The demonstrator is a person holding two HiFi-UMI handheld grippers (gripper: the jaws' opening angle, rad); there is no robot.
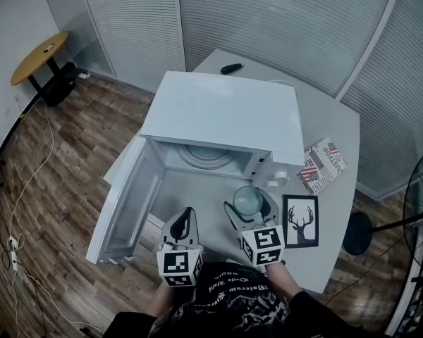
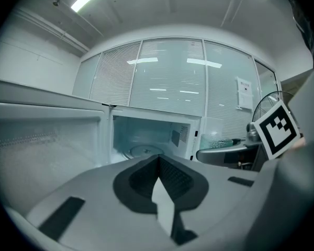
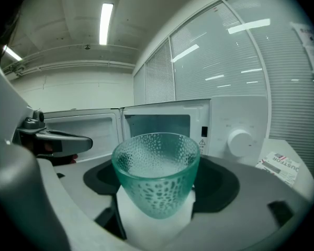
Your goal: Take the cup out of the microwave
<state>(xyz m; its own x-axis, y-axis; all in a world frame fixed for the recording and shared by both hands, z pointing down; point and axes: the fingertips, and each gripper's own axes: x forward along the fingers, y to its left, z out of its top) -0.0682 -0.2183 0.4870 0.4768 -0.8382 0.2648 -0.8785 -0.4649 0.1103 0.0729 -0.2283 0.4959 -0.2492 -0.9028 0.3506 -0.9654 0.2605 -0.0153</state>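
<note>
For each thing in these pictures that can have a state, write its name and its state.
microwave door: swung wide open
microwave: cavity empty
cup: upright, outside the microwave, gripped
right gripper: shut on the cup
left gripper: shut, holding nothing

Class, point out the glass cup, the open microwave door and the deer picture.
cup [image 3: 156, 184]: right gripper view, on its dimpled green wall.
microwave door [image 1: 130, 201]: head view, on its inner face.
deer picture [image 1: 300, 220]: head view, on the deer silhouette.

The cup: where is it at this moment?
The cup is right of centre in the head view, clamped in the right tool, outside the open microwave, just left of the deer picture.
</note>
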